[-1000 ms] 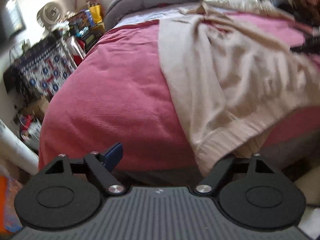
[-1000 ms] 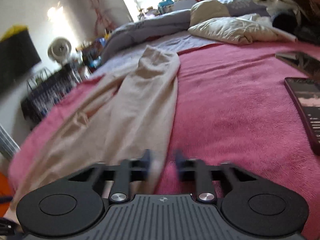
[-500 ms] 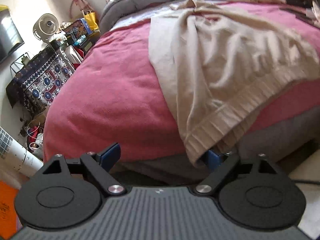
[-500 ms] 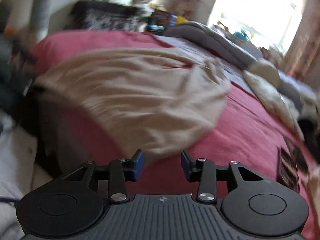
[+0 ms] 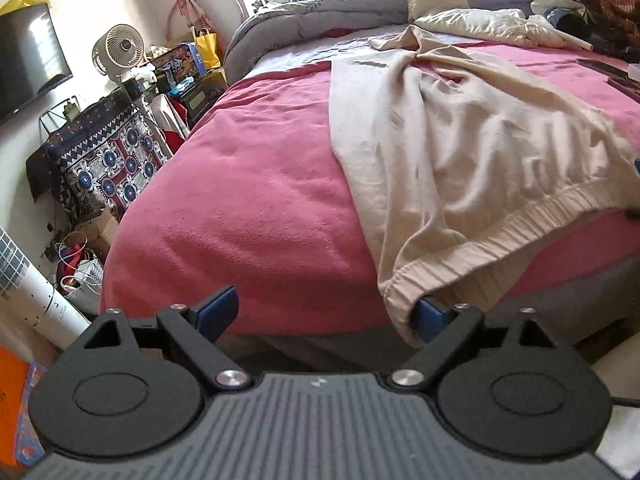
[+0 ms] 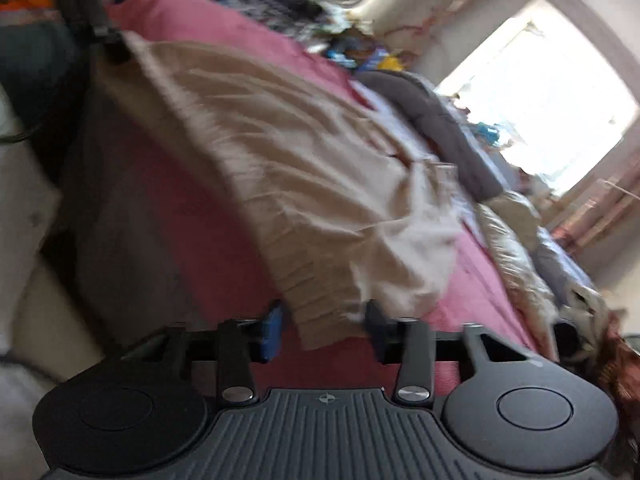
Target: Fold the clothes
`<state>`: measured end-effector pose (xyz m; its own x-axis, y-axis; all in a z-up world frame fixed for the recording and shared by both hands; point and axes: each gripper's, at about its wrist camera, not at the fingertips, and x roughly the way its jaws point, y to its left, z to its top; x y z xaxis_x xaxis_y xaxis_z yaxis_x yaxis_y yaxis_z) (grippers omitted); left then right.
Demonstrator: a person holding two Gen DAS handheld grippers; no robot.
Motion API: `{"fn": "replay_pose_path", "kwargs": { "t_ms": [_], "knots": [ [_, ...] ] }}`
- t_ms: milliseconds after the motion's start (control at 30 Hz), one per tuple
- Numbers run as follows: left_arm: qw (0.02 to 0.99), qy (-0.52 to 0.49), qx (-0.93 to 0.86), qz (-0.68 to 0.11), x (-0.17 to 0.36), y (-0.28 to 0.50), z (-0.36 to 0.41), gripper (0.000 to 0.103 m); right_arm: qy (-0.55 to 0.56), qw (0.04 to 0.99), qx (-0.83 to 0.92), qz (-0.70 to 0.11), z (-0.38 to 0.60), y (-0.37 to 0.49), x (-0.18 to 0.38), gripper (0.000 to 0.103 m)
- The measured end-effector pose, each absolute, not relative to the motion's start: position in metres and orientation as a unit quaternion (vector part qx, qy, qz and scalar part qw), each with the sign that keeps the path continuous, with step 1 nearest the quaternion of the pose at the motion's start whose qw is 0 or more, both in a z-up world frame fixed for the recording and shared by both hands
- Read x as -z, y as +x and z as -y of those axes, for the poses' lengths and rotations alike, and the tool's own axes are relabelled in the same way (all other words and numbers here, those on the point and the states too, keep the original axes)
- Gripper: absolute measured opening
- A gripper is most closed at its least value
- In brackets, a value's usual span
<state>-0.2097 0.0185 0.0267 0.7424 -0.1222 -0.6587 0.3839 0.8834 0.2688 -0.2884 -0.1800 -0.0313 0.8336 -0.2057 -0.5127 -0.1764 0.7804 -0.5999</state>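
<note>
Beige knit garment [image 5: 460, 168] sprawls over the pink bedspread [image 5: 256, 200], filling centre to right of the left wrist view; its ribbed hem droops off the bed edge at lower right. Left gripper [image 5: 326, 312] sits at bottom centre, jaws spread wide. Blue right pad touches the hem corner from the side, left pad hangs free over the bedspread, nothing pinched. Upper left: a white fan [image 5: 118, 50], a dark screen [image 5: 28, 60] on the wall, a patterned cloth [image 5: 108, 156] over a stand. Grey duvet [image 5: 320, 12] bunched at top centre.

Right wrist view, tilted and blurred. Same beige garment [image 6: 304, 172] runs from upper left to lower centre across the pink bedspread [image 6: 192, 216]. Right gripper [image 6: 323, 328] at bottom centre, jaws partway apart and closing, the ribbed hem corner hanging between the pads; pads not visibly pressing on it. Bright window [image 6: 544, 92] at upper right, grey duvet [image 6: 440, 120] below it.
</note>
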Motion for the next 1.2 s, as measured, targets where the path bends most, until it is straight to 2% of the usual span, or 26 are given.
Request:
{"fn": "replay_pose_path", "kwargs": {
  "t_ms": [100, 300, 467, 600, 733, 833, 967, 1000, 1067, 1200],
  "knots": [
    [0.912, 0.199, 0.149, -0.325, -0.029, -0.211, -0.019, 0.095, -0.302, 0.909, 0.017, -0.288, 0.188, -0.290, 0.019, 0.016],
    [0.907, 0.202, 0.169, -0.329, -0.025, -0.213, -0.011, 0.096, -0.289, 0.909, 0.029, -0.301, 0.199, -0.307, 0.006, 0.012],
    [0.896, 0.239, 0.179, -0.330, -0.019, -0.216, 0.001, 0.096, -0.221, 0.893, 0.007, -0.392, 0.212, -0.299, 0.013, 0.004],
    [0.891, 0.246, 0.184, -0.333, -0.018, -0.219, -0.002, 0.096, -0.140, 0.879, -0.004, -0.456, 0.240, -0.292, 0.018, 0.005],
    [0.893, 0.199, 0.210, -0.344, -0.033, -0.226, -0.027, 0.096, -0.001, 0.905, -0.048, -0.423, 0.282, -0.294, -0.011, 0.009],
    [0.898, 0.158, 0.217, -0.348, -0.045, -0.230, -0.053, 0.097, 0.055, 0.924, -0.018, -0.378, 0.313, -0.280, -0.030, 0.027],
    [0.915, 0.140, 0.185, -0.330, -0.063, -0.220, -0.076, 0.097, 0.097, 0.938, 0.021, -0.334, 0.344, -0.237, -0.034, 0.033],
    [0.921, 0.136, 0.184, -0.316, -0.070, -0.211, -0.076, 0.097, 0.111, 0.939, 0.024, -0.325, 0.351, -0.224, -0.033, 0.034],
    [0.931, 0.126, 0.187, -0.288, -0.085, -0.189, -0.072, 0.098, 0.135, 0.940, 0.028, -0.313, 0.366, -0.195, -0.031, 0.044],
    [0.936, 0.094, 0.209, -0.268, -0.097, -0.105, -0.035, 0.099, 0.164, 0.936, 0.043, -0.307, 0.386, -0.126, -0.018, 0.051]
  ]
}}
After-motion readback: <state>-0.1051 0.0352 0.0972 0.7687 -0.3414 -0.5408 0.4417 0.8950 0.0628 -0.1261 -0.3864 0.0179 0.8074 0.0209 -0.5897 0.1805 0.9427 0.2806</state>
